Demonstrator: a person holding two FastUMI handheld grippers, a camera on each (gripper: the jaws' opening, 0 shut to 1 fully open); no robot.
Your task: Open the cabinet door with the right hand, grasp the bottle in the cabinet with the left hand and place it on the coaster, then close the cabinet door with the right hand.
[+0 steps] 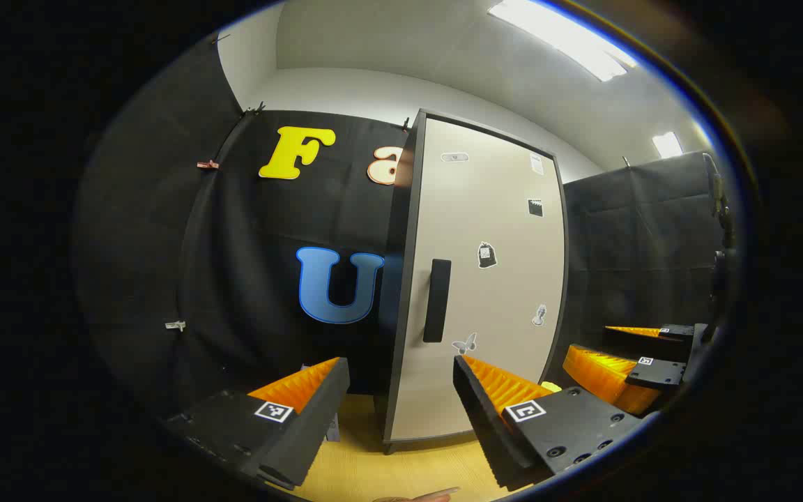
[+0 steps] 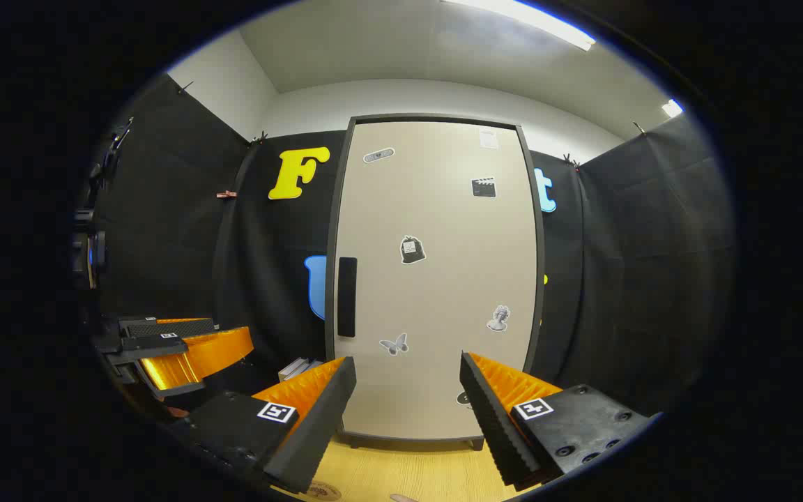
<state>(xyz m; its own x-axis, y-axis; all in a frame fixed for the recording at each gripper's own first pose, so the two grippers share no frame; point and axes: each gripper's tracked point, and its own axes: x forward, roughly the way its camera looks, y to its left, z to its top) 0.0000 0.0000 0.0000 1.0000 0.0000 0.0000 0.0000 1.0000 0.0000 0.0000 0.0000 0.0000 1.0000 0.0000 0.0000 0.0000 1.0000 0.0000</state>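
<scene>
In the left gripper view, the left gripper hangs with its fingers spread wide and nothing between them, above a pale wooden table. Between and beyond those fingers stands the cabinet, a tall upright box with a dark frame and a light door that is fully closed, so its contents are hidden and the bottle cannot be made out. A dark vertical handle sits near the door's left edge, and small stickers are scattered over the panel. Farther right in that view the right gripper shows low at the edge, its fingers also apart and empty. In the right gripper view, the left gripper appears at the far left, parted, well short of the cabinet. At centre the closed door faces the camera squarely, handle on its left side. The right gripper is released, framing the door's lower part without touching it. At the bottom edge a round coaster lies partly visible on the table.
</scene>
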